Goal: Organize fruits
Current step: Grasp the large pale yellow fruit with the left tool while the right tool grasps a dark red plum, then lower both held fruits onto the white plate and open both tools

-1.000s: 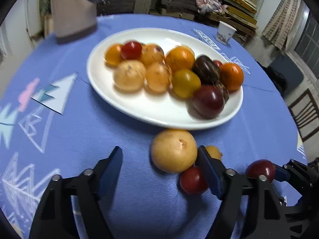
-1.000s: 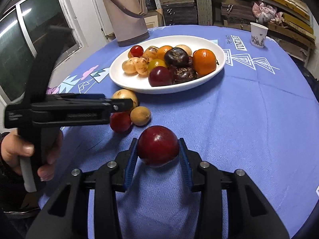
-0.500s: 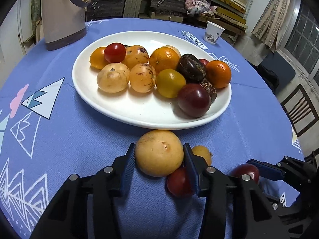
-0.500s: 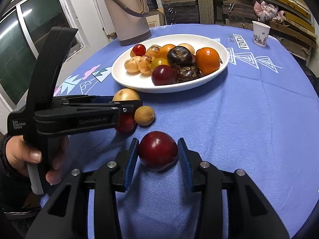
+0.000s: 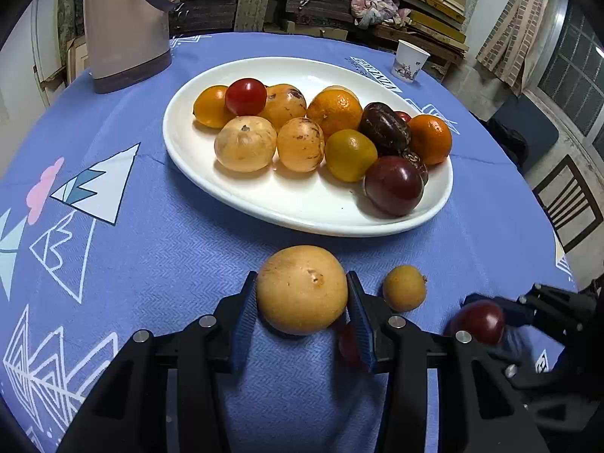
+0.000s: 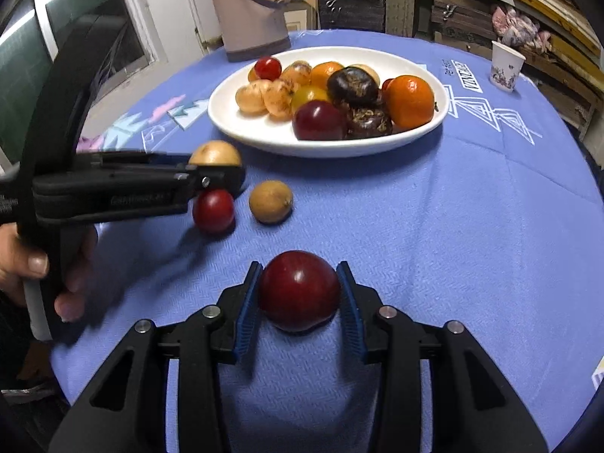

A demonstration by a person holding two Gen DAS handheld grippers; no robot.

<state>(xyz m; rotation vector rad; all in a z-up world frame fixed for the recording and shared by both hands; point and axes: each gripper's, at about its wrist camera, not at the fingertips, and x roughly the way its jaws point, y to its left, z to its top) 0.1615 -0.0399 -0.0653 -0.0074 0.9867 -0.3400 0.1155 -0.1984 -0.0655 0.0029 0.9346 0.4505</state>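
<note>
I could read nothing for certain — the tablecloth point(image 6: 490, 196) print and my left gripper's point(image 6: 211, 168) embossed lettering were too blurred.

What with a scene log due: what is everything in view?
plate: one, white, centre
fruit on plate: about a dozen, orange, tan, red, brown
large tan fruit: one, before plate
small tan fruit: one, right of it
small red fruit: one, beside both
plum: one, dark red, near edge
thermos: one, beige, far edge
paper cup: one, white, far right
left gripper: black, jaws just closed on large tan fruit
right gripper: black, shut on plum
hand: one, holding left gripper
</note>
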